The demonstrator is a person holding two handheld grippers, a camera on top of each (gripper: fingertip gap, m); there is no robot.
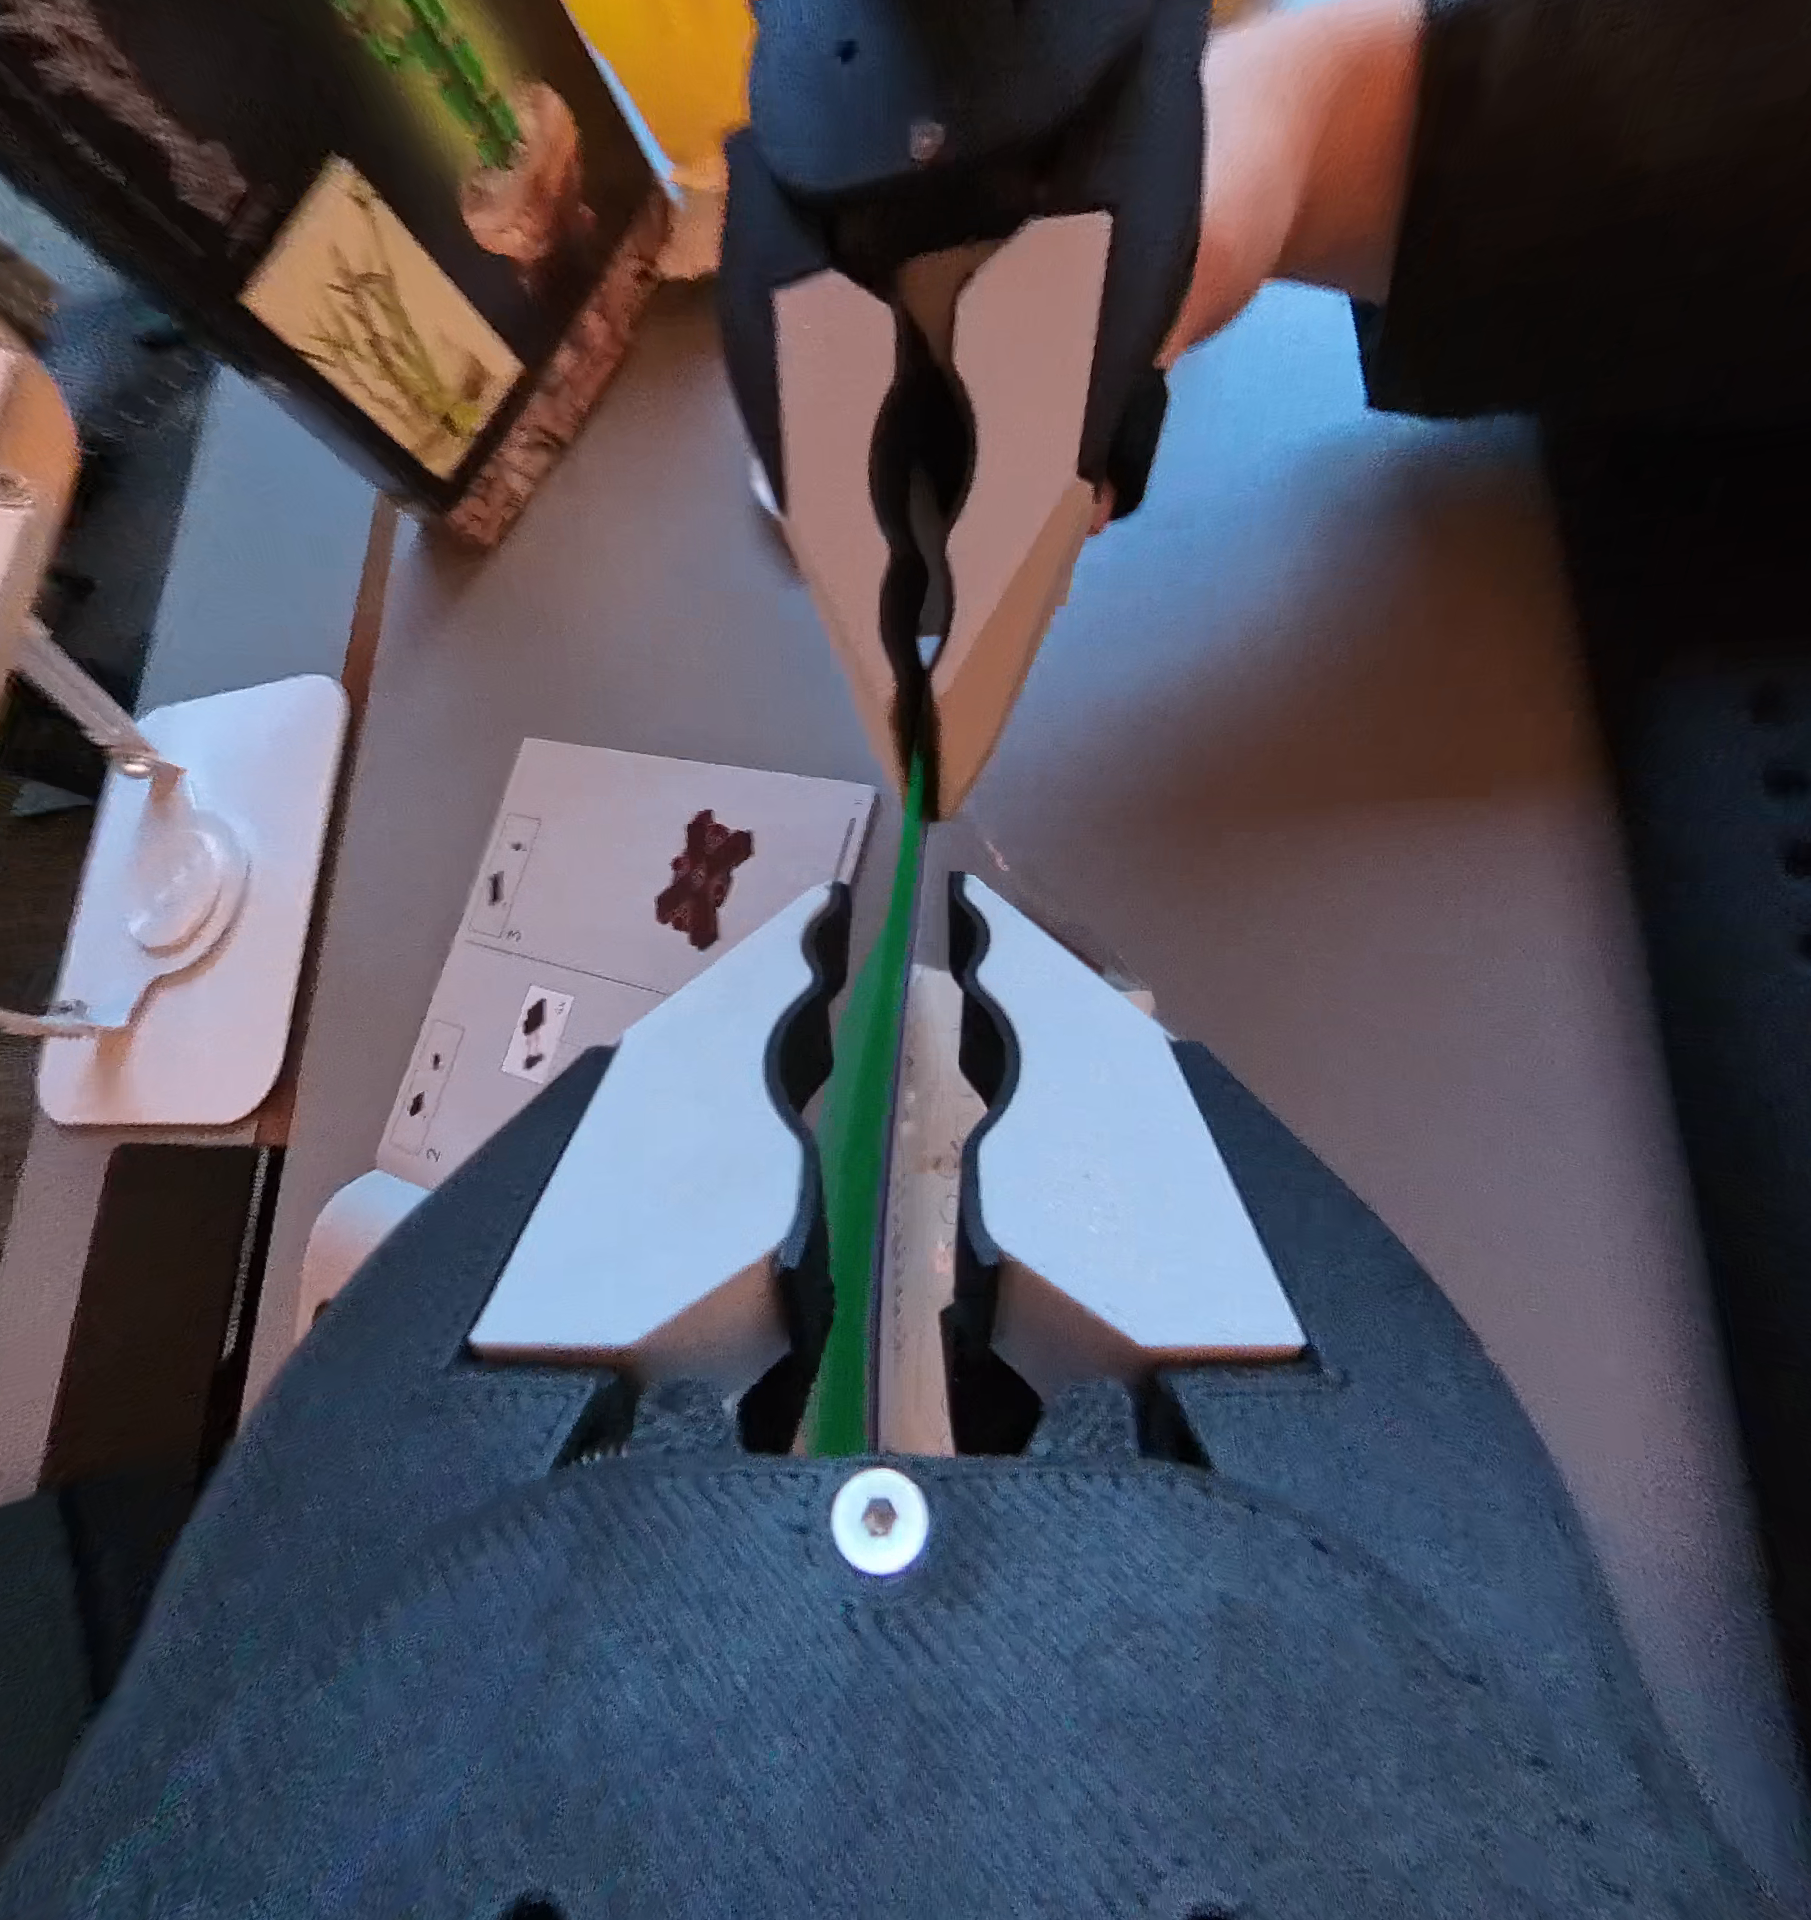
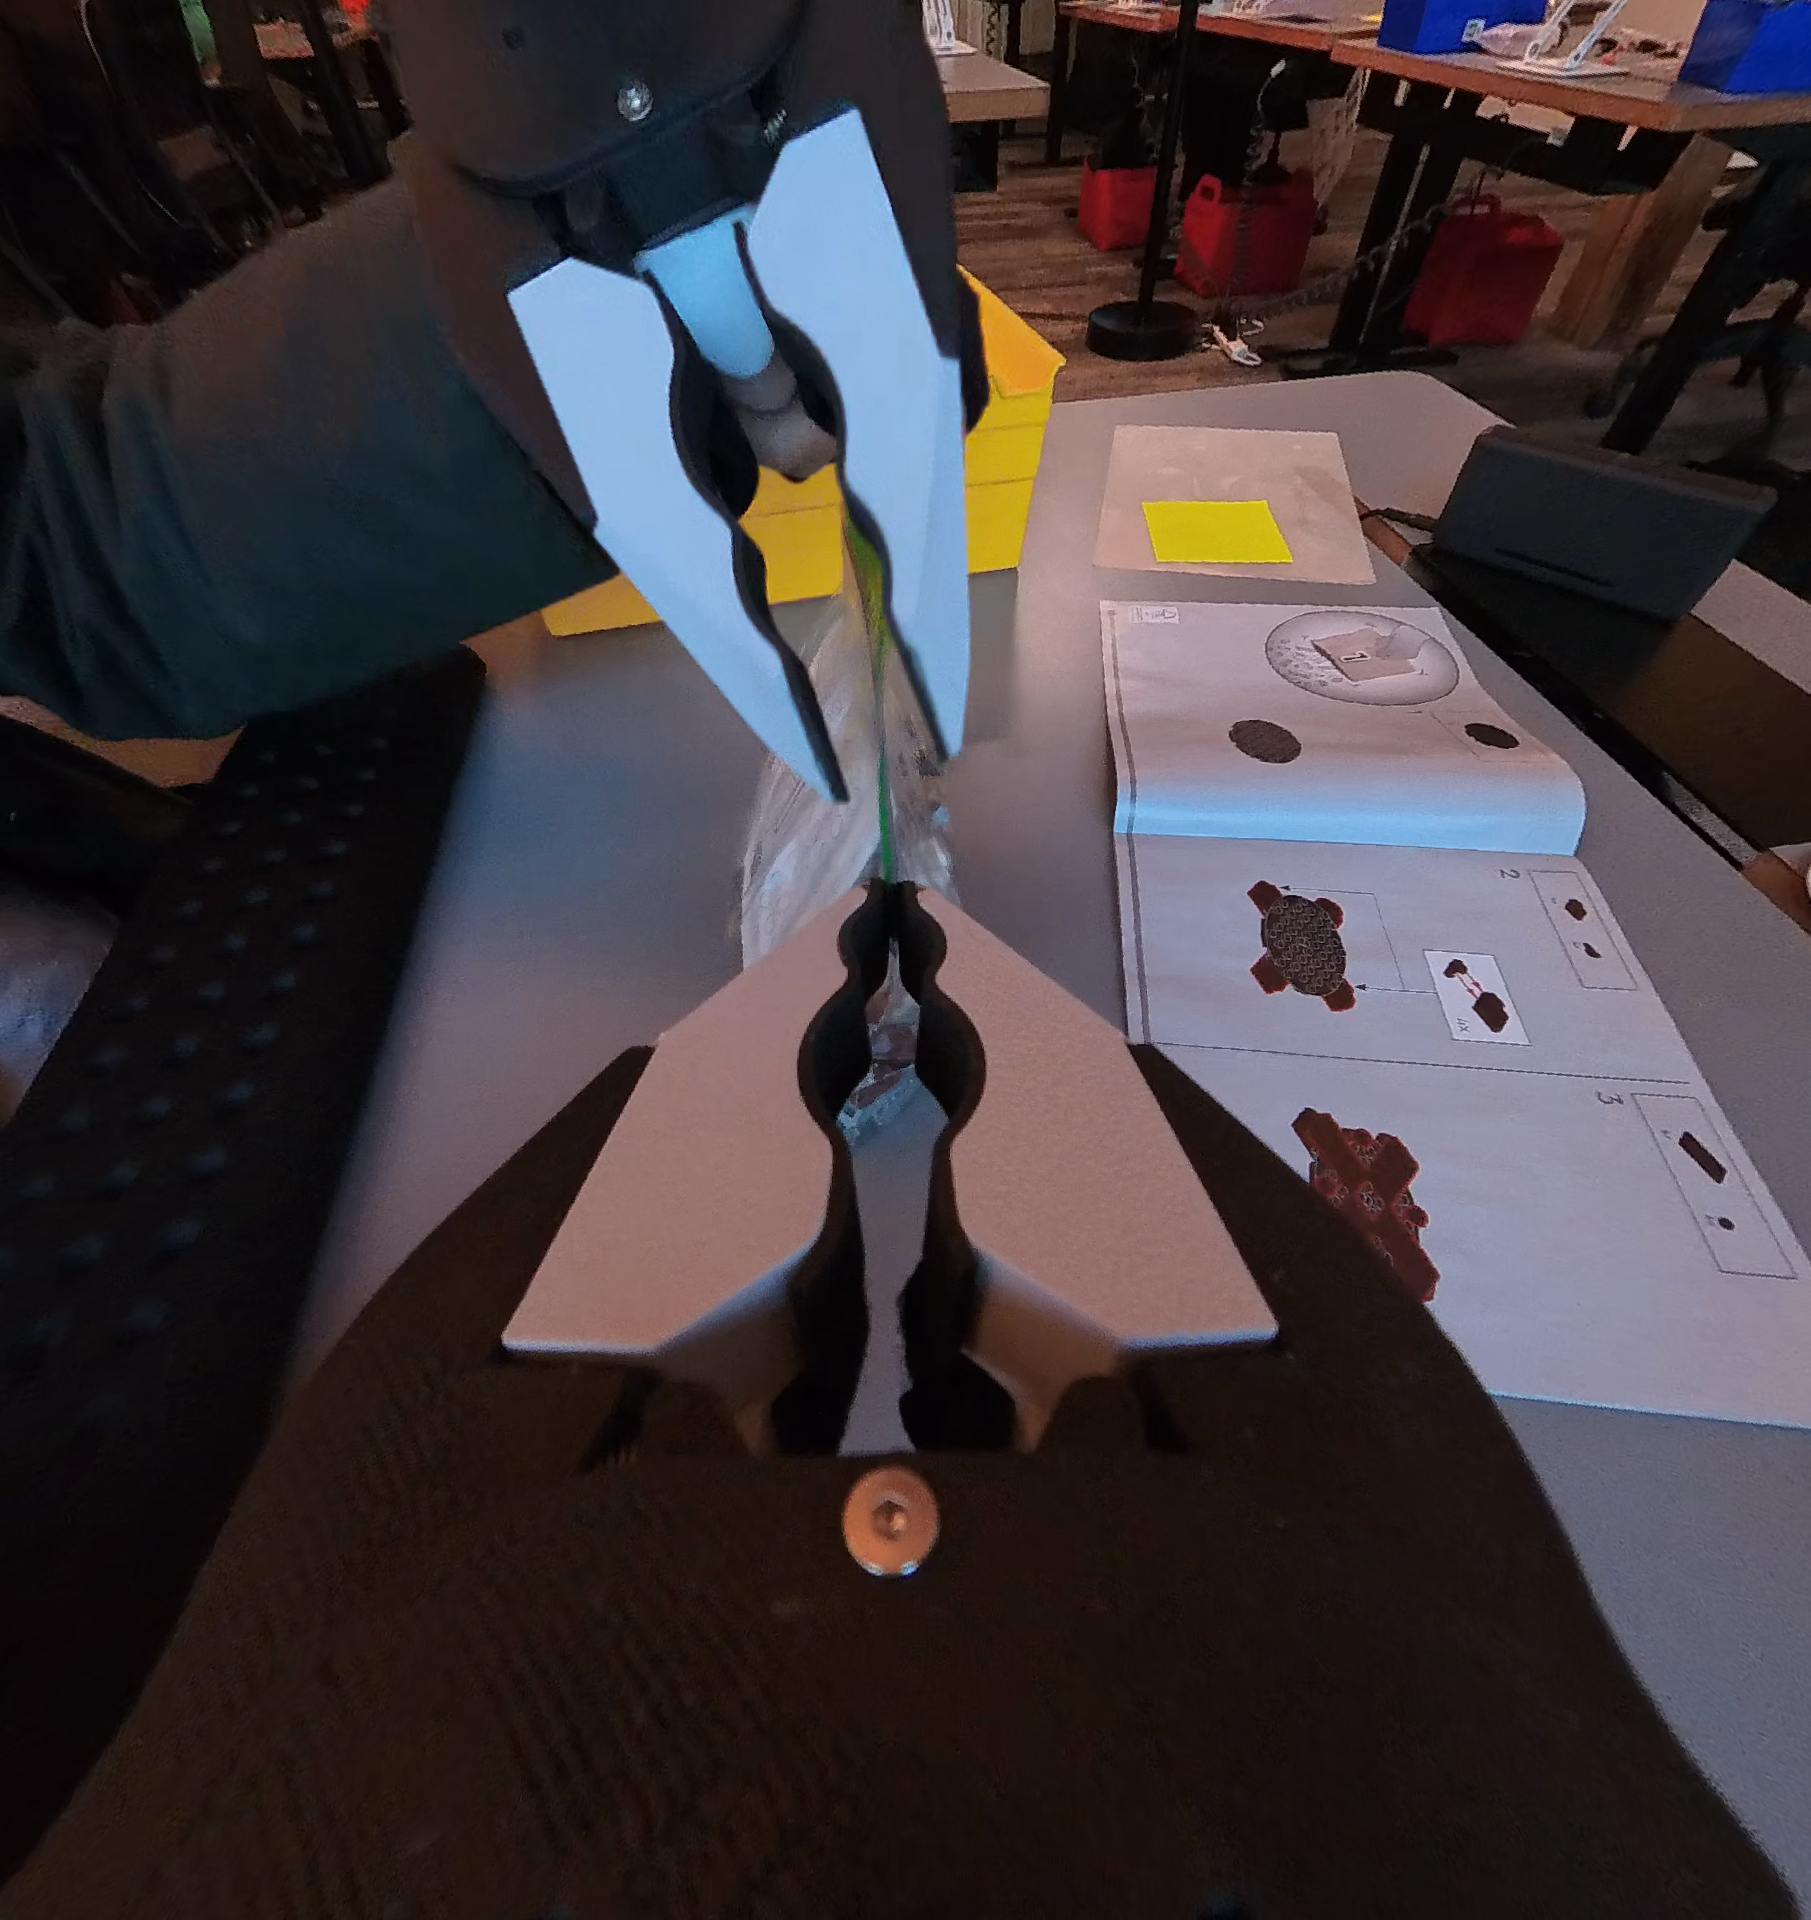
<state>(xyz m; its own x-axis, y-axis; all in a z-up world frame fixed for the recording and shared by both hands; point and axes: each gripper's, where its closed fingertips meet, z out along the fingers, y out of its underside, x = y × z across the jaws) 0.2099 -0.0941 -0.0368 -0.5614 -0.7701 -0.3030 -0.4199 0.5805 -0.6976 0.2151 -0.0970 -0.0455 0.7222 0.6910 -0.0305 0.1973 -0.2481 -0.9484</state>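
The thin green plastic strip [image 1: 873, 1091], edge-on to the left wrist camera, runs between the two grippers above the grey table [image 1: 620, 623]. It seems to be the top edge of a clear plastic bag [image 2: 828, 862], whose crinkled film hangs under it with small pieces inside. I judge it light, soft and rather slippery, so the flat stiffer strip is the better place to hold it. The right gripper [image 2: 888, 891] has its white fingers with wavy black pads pressed together on the strip end. The left gripper [image 1: 896, 894] has its fingers a little spread around the strip, not clearly touching it. A white paper instruction booklet [image 2: 1400, 1039] lies open just beside, matte and smooth.
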